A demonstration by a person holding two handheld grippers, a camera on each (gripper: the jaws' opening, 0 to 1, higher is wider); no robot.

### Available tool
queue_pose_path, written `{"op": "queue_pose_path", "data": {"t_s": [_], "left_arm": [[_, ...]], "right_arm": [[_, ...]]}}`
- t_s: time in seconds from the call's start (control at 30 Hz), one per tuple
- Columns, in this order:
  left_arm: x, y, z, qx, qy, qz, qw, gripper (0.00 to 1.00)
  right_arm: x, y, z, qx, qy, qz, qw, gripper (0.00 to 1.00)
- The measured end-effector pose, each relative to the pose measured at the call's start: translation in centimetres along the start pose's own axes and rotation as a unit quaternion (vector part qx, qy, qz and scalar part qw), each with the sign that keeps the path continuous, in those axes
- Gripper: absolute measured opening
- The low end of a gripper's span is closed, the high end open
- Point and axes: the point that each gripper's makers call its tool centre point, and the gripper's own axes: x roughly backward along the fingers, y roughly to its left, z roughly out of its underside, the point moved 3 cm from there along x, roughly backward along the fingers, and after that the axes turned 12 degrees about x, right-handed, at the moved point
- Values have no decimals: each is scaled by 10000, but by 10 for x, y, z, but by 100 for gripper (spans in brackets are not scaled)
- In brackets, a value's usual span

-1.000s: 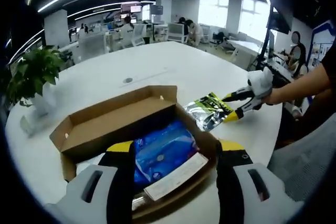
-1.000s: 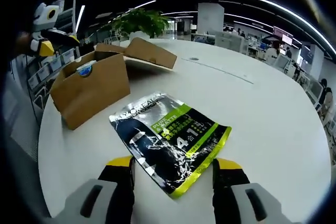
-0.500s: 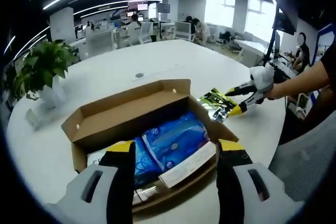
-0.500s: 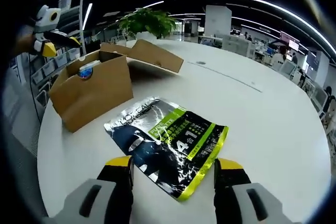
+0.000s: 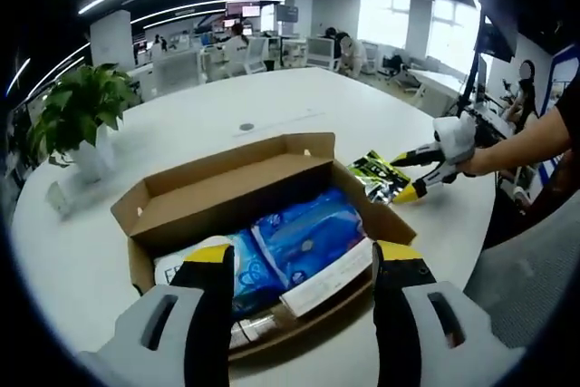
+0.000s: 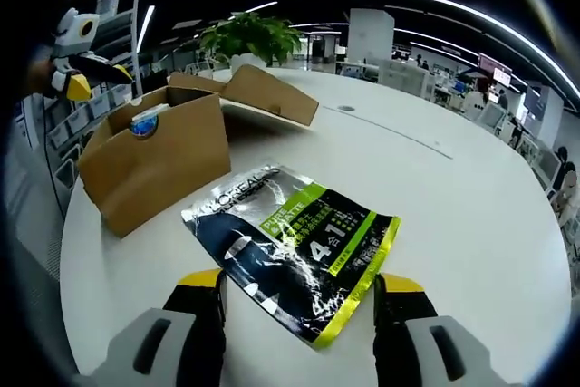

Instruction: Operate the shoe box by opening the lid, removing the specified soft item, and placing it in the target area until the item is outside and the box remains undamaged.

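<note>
The brown shoe box (image 5: pixel 231 201) stands open on the white table (image 5: pixel 208 129), its lid flap (image 6: pixel 269 94) folded back. Inside lie blue soft packs (image 5: pixel 304 242) and a flat white item (image 5: pixel 326 278). My left gripper (image 5: pixel 304 274) hovers open over the box's near edge, holding nothing. A black and green foil pouch (image 6: pixel 294 246) lies flat on the table beside the box (image 6: pixel 154 165). My right gripper (image 6: pixel 299 292) stands open with the pouch's near corner between its jaws. The right gripper (image 5: pixel 424 172) also appears at the pouch (image 5: pixel 374 174), and the left gripper (image 6: pixel 77 65) above the box.
A potted plant (image 5: pixel 77 115) stands at the table's far side behind the box. A person's arm (image 5: pixel 530 142) reaches in from the right. Desks, chairs and people fill the office beyond the table. Bare table stretches past the pouch (image 6: pixel 453 197).
The left gripper view has shifted slightly, so more of the box's inside shows. The pouch stays flat on the table between my right gripper's open jaws.
</note>
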Motion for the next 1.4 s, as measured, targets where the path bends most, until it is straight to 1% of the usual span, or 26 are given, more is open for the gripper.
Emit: {"op": "queue_pose_path", "data": {"t_s": [0.07, 0.3, 0.53, 0.77, 0.83, 0.9, 0.93, 1.0, 1.1, 1.23, 1.4], "left_arm": [[1, 1, 0, -4, -4, -14, 10000, 62], [6, 9, -1, 20, -28, -92, 10000, 62], [10, 16, -1, 54, -56, -168, 9998, 62], [18, 25, 3, 79, -75, -228, 9997, 62], [20, 28, 2, 44, -112, -180, 9998, 63], [20, 34, 2, -9, -91, -115, 9999, 63], [21, 39, 3, -38, -72, -106, 9999, 63], [22, 46, 1, -59, -64, -97, 9999, 63], [24, 55, -2, -103, -96, -67, 9999, 63], [27, 64, -2, -260, -62, -24, 9996, 63], [31, 74, -4, -503, 1, 47, 9987, 64]], "right_arm": [[-2, 0, -2, -1, -23, 57, 10000, 64], [-6, 1, -6, -105, -23, 93, 9999, 64], [-10, -1, -6, -152, 13, 115, 9998, 64], [-10, -3, -8, -115, 5, 111, 9999, 64], [-6, -4, -10, -116, 14, 134, 9998, 65], [4, -7, -16, -148, -29, 248, 9996, 65], [9, -6, -20, -143, -53, 246, 9996, 66], [17, -8, -26, -8, -110, 289, 9995, 66], [28, -9, -32, -91, -146, 366, 9992, 66], [40, -5, -41, -202, -220, 394, 9988, 69], [53, 5, -58, -179, -345, 337, 9987, 71]]}}
